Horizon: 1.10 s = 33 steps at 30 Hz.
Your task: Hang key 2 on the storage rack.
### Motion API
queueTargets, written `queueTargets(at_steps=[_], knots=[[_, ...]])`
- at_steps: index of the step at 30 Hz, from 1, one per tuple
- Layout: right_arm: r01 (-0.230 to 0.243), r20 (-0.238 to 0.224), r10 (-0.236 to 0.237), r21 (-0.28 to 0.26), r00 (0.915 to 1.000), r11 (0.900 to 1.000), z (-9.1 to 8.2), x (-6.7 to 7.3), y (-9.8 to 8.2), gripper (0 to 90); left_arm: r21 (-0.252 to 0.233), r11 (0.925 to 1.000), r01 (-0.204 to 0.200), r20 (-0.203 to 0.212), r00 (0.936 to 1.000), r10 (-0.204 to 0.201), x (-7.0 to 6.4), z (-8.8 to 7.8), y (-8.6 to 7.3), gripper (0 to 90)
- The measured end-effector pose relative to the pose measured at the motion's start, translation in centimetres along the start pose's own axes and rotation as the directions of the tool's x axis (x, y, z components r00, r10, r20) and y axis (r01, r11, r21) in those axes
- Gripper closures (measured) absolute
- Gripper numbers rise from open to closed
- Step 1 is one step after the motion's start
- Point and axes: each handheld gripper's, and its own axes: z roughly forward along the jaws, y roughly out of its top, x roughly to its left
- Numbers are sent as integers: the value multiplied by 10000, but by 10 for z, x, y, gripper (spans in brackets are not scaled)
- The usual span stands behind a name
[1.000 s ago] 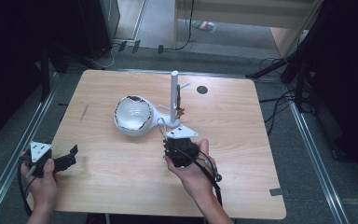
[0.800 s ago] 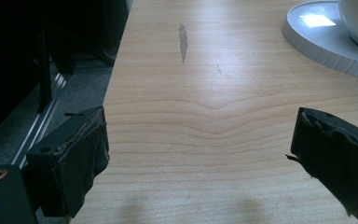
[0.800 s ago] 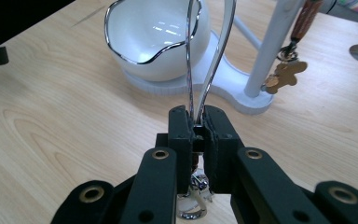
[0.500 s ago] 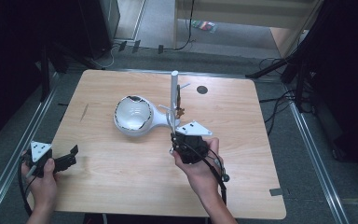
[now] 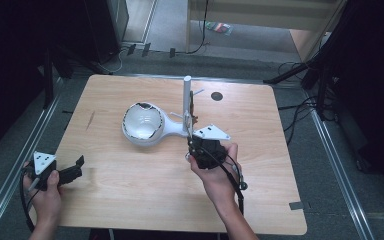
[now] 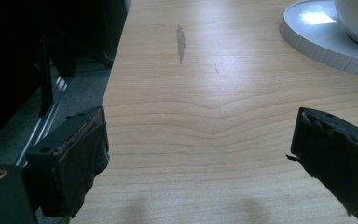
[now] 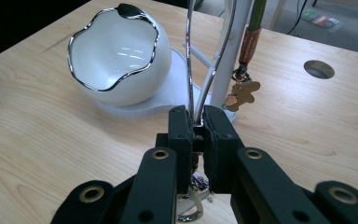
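A white jewellery stand sits mid-table, with a chrome-rimmed bowl [image 5: 142, 122] [image 7: 116, 56] and an upright post [image 5: 187, 100] [image 7: 226, 56]. My right gripper [image 5: 195, 143] [image 7: 196, 116] is at the foot of the post, shut on a thin silver chain [image 7: 189, 70]. Its two strands rise from between the jaws and out of the top of the right gripper view. A ring and small beads hang below the jaws. A gingerbread-man charm [image 7: 242, 92] dangles from a strap on the post. My left gripper [image 5: 80, 167] [image 6: 200, 135] rests open over the front left table edge, holding nothing.
The stand's flat ribbed base [image 6: 317, 37] lies ahead and to the right of the left gripper. A round cable hole [image 5: 216, 96] [image 7: 319, 68] is in the table behind the post. Metal rails and cables run along the floor on both sides of the table.
The right hand and its gripper have shifted a little to the right and toward the post. The left hand has stayed where it was.
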Motion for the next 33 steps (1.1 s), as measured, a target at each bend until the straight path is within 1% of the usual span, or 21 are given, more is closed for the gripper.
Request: queueTargets(at_steps=[5, 8, 11, 19, 27, 31, 33], knots=[[-53, 79, 53, 56, 10000, 10000, 6, -4, 1, 829, -72, 9999, -107, -98, 9999, 106, -2, -1, 0, 44], [-57, 68, 56, 97, 10000, 9999, 9, -5, 3, 829, -119, 9998, -156, -80, 9998, 155, -2, -1, -1, 44], [-38, 68, 37, 208, 10000, 9998, 16, -3, 3, 829, -199, 9996, -221, -21, 9998, 221, -2, -3, -1, 44], [-87, 265, 77, 367, 9996, 9993, 27, -6, 2, 829, -207, 9996, -214, 26, 9998, 214, -2, -5, -2, 44], [-97, 366, 79, 477, 9993, 9988, 35, -8, 2, 829, -202, 9995, -261, 13, 9997, 262, -3, -5, -3, 44], [-170, 414, 145, 605, 9990, 9980, 39, -10, 0, 829, -174, 9994, -286, 21, 9996, 287, -3, -5, -3, 44], [-127, 400, 100, 682, 9991, 9976, 42, -10, -1, 829, -191, 9995, -271, 8, 9996, 271, -3, -5, -3, 44]])
